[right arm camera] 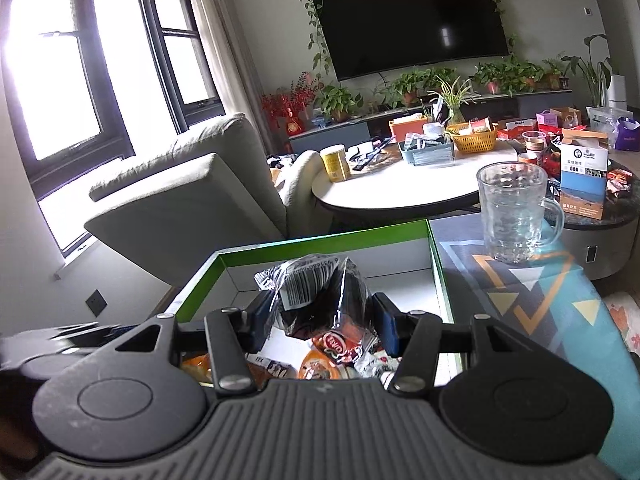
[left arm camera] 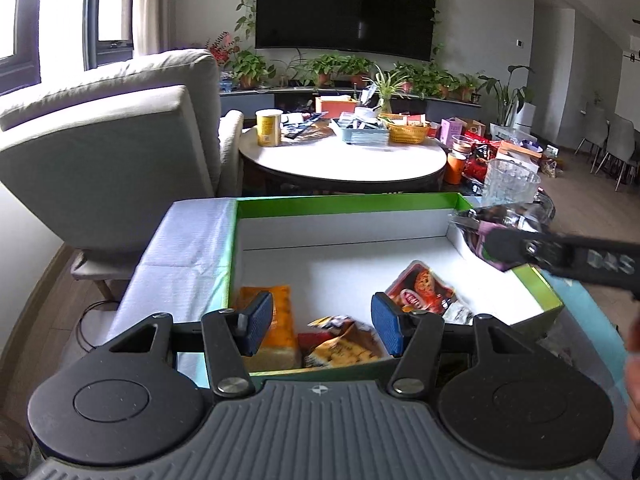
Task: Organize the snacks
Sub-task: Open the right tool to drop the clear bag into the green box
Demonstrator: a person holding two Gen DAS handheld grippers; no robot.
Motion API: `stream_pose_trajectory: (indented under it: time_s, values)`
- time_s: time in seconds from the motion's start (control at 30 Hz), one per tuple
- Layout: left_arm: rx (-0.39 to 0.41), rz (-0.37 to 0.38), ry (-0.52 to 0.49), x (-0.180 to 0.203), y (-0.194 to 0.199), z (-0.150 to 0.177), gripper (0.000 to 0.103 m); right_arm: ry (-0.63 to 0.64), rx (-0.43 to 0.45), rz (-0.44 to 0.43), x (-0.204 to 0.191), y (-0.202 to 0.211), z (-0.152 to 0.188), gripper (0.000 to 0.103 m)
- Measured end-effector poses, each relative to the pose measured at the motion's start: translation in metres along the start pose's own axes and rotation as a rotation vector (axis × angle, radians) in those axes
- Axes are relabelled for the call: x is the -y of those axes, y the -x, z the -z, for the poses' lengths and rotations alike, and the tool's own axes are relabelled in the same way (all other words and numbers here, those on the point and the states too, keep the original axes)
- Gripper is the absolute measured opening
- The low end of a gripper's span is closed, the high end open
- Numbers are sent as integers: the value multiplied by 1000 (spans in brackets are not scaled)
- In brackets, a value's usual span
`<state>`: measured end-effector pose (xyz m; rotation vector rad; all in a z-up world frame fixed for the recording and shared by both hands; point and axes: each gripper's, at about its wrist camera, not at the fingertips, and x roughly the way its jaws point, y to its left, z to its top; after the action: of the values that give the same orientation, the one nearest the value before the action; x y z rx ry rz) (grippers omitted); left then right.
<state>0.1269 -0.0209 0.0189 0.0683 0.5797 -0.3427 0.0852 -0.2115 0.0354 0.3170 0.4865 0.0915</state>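
Snack packets [left arm camera: 422,290] lie in the box [left arm camera: 344,202]; glass mug [right arm camera: 512,212] stands right.

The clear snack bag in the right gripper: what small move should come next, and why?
Probably lower it a little into the green box and then open the jaws. The right gripper holds the clear bag between its pads, above the box's white floor, with other snacks already lying below. The left gripper is open and empty, so it need not help.

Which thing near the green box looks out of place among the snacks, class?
The glass mug stands upright and empty on the patterned cloth right of the green box; it is no snack. Nothing is spilled or damaged; packets lie loosely inside.
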Motion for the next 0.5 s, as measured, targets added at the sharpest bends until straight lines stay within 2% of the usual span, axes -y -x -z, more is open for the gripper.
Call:
stream_pose_trajectory:
  time_s: [0.23, 0.5]
  values:
    - [-27, -49, 17, -19, 12, 10, 52, -18, -30, 2, -3, -13, 2, 45]
    - [-98, -14, 30, -24, 24, 34, 51, -21, -67, 28, -8, -30, 3, 45]
